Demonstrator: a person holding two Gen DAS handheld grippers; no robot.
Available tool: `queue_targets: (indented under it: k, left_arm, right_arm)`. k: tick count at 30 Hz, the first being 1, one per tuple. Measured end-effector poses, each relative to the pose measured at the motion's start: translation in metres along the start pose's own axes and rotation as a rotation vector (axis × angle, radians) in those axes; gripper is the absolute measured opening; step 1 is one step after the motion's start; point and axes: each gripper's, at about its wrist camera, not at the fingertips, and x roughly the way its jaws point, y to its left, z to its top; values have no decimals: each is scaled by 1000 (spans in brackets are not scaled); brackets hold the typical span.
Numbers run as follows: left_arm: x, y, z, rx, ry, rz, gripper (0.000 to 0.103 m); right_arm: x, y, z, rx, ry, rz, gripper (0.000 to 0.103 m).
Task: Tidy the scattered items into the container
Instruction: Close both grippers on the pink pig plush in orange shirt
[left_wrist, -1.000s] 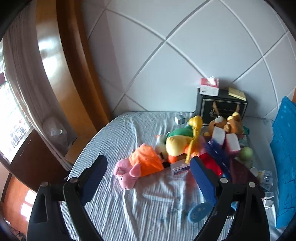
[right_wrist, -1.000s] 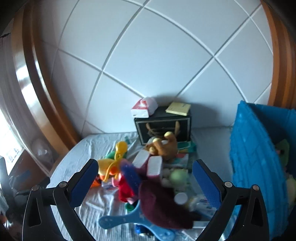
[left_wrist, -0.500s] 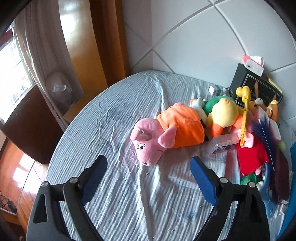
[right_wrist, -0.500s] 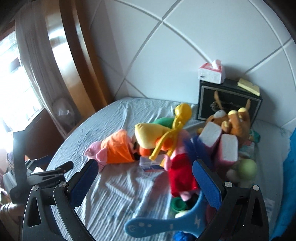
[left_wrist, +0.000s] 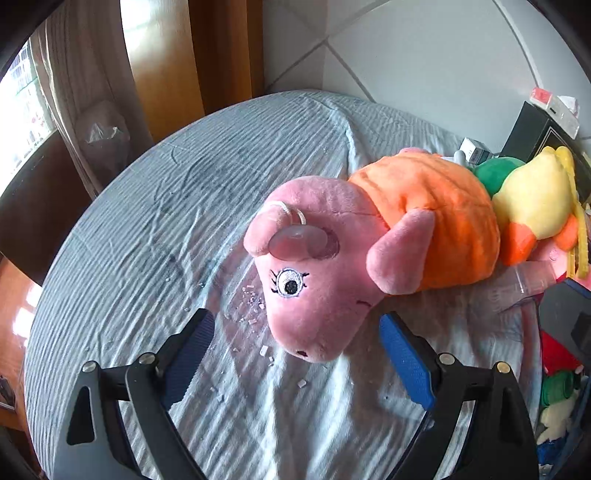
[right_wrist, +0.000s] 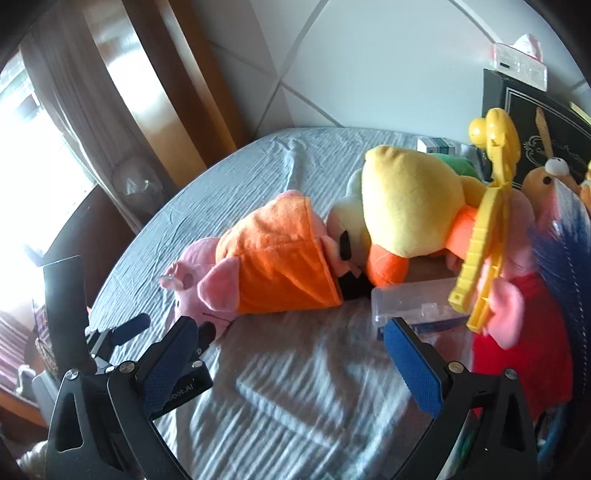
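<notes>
With both jaws wide and empty, the left gripper frames the pig on the bed while the right gripper hangs nearby; next, closing on its head.

A pink plush pig in an orange dress lies on a pale blue ribbed cloth beside a yellow duck, with a possibly black box behind.

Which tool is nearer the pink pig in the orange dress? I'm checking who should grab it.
Left. The left tool is open with its tips flanking the pink pig's snout. The right tool is open over bare cloth beside the pig's body.
</notes>
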Motion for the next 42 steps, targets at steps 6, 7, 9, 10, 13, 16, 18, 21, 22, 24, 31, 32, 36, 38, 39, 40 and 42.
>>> queue_targets:
  k: [6, 7, 9, 10, 13, 16, 18, 21, 22, 24, 31, 32, 36, 38, 39, 40, 42]
  left_arm:
    - [29, -5, 3, 52, 21, -25, 92]
    - [32, -5, 5, 49, 22, -34, 92]
    - [39, -2, 9, 37, 33, -59, 92]
    - [42, -1, 11, 33, 34, -68, 92]
    - [45, -1, 19, 62, 18, -72, 92]
    - [48, 0, 27, 96, 9, -74, 92]
    - [52, 2, 33, 106, 7, -74, 92]
    - [57, 5, 41, 120, 1, -110, 77]
    - [57, 3, 44, 132, 3, -110, 73]
    - [59, 4, 47, 133, 6, -106, 70]
    - [38, 8, 44, 163, -50, -86, 63]
    - [33, 9, 44, 162, -61, -86, 62]
    - [9, 11, 45, 164, -97, -87, 58]
    - [-1, 12, 43, 169, -104, -90, 57]
    - [-6, 11, 41, 175, -101, -90, 57]
    - [-10, 12, 37, 181, -97, -91, 57]
    - [-17, 13, 28, 185, -98, -94, 56]
  right_arm:
    - [40, -4, 17, -1, 17, -20, 101]
    - [45, -5, 19, -5, 19, -25, 101]
    - [57, -7, 22, -10, 33, -31, 101]
    - [63, -8, 22, -11, 40, -29, 101]
    - [72, -4, 24, -37, 37, -30, 101]
    - [85, -1, 28, -52, 40, -22, 101]
    - [90, 0, 32, -41, 33, -9, 101]
    - [92, 3, 39, -27, 22, 25, 75]
    - [92, 5, 40, -19, 24, 41, 73]
    - [92, 7, 41, -5, 23, 42, 72]
    - [73, 15, 32, -21, -6, 51, 60]
    - [69, 18, 31, -30, -11, 47, 59]
    - [53, 23, 29, -40, -19, 27, 36]
    - [44, 23, 28, -31, -15, 33, 36]
    - [40, 23, 26, -31, -7, 31, 35]
    - [38, 25, 23, -32, 1, 33, 35]
    - [30, 29, 13, -39, 8, 49, 35]
